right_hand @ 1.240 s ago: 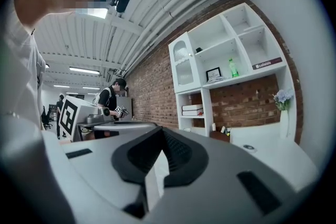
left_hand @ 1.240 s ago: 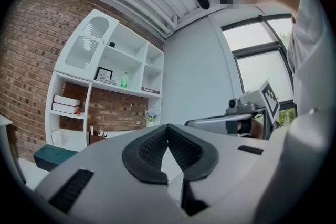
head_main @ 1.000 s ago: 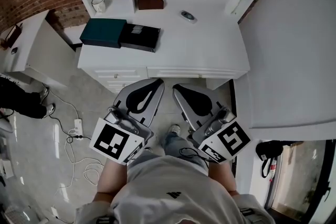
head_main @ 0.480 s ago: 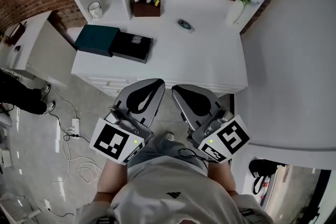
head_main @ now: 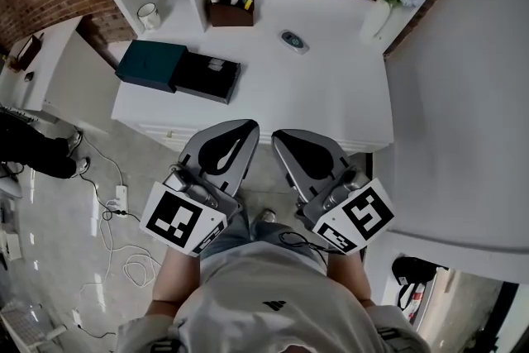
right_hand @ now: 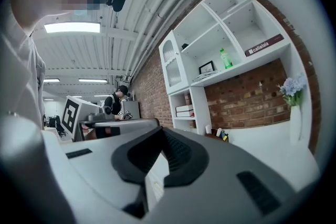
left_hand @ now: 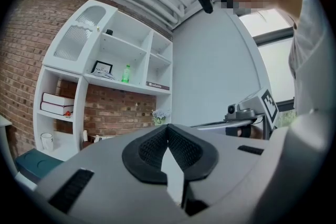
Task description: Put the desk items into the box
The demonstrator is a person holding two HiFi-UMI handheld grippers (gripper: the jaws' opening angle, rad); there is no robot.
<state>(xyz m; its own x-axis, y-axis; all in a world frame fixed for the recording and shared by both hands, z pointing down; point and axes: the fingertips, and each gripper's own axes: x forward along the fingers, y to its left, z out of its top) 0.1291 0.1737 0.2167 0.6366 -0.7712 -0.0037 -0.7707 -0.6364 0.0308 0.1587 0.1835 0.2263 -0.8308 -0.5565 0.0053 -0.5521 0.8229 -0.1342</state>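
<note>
Handling: the oval gadget looks small, hard, light and smooth, so probably slippery; pinch it across its narrow sides.
Pen holder: looks stiff, but its pens sit loose; take it by one wall and keep it upright.
Location: the gadget lies on the desk, ahead of both claws and well apart from them; the holder stands farther ahead.
Black box: ahead-left of the left claw, touching a teal case.
Left claw: clenched, empty.
Right claw: clenched, empty, just beside the left.
</note>
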